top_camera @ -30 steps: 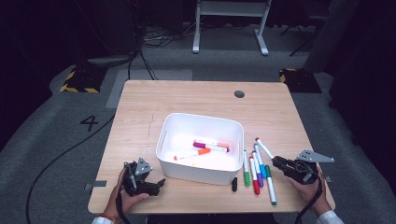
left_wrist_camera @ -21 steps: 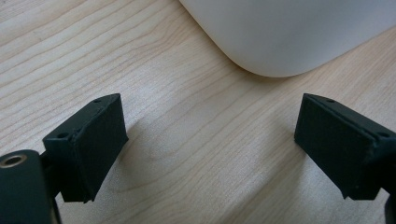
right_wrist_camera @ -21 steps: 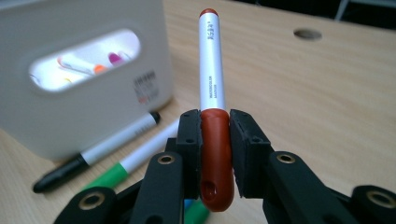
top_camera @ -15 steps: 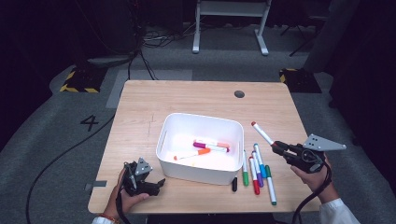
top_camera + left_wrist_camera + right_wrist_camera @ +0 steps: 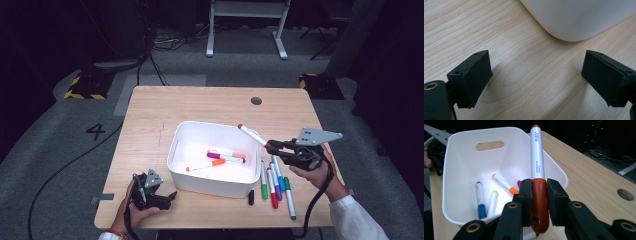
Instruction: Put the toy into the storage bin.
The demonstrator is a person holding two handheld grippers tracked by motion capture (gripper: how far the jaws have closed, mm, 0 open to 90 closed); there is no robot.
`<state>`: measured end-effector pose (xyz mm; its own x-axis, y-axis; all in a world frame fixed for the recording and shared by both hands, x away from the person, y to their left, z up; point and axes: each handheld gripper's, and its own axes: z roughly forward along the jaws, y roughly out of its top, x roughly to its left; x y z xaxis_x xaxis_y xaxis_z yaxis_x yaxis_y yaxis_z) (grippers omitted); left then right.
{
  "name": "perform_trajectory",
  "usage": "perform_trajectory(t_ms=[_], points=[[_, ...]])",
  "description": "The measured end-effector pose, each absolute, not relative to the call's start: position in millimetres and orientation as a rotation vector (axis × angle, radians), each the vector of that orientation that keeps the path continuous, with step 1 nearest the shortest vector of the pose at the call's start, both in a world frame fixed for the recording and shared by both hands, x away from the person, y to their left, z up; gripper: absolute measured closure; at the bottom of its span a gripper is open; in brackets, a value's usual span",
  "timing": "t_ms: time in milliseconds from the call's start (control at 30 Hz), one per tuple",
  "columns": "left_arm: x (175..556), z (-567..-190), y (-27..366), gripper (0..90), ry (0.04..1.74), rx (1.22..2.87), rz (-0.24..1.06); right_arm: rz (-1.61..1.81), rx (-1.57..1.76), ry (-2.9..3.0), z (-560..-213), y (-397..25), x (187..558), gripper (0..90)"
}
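Two jaws clamping red marker cap — barrel over bin

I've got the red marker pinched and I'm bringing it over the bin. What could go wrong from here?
The right gripper holds the red marker by its cap only, so the long barrel might swing or slip free. Its tip hangs near the white bin rim and could catch it. The left gripper rests open, not steadying the bin.

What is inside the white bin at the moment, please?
The bin holds loose markers: orange-capped, blue-capped and yellow-tipped. The tongs hide most of a pink one.
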<state>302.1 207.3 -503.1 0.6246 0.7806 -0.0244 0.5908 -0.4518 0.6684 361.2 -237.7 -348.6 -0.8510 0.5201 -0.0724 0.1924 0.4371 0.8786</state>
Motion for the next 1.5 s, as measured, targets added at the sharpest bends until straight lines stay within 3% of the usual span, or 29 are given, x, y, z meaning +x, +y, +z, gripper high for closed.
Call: perform_trajectory(t_ms=[267, 733, 1367, 1500], points=[[302.1, -503.1, 207.3, 9.2, 1.069, 2.198, 0.378, 1.325, 0.481, 2.509, -349.5, -187.6, 370.1, 75.4], [302.0, -503.0, 207.3, 9.2, 1.07, 2.199, 0.38, 1.147, 0.391, 2.712, -360.7, -140.6, 381.7, 75.4], [302.0, -503.1, 207.3, 9.2, 1.069, 2.198, 0.38, 0.941, 0.299, 2.926, -378.5, -121.0, 374.5, 74.7], [302.0, -503.0, 207.3, 9.3, 1.07, 2.198, 0.38, 0.951, 0.318, 2.888, -377.0, -123.6, 375.9, 67.4]])
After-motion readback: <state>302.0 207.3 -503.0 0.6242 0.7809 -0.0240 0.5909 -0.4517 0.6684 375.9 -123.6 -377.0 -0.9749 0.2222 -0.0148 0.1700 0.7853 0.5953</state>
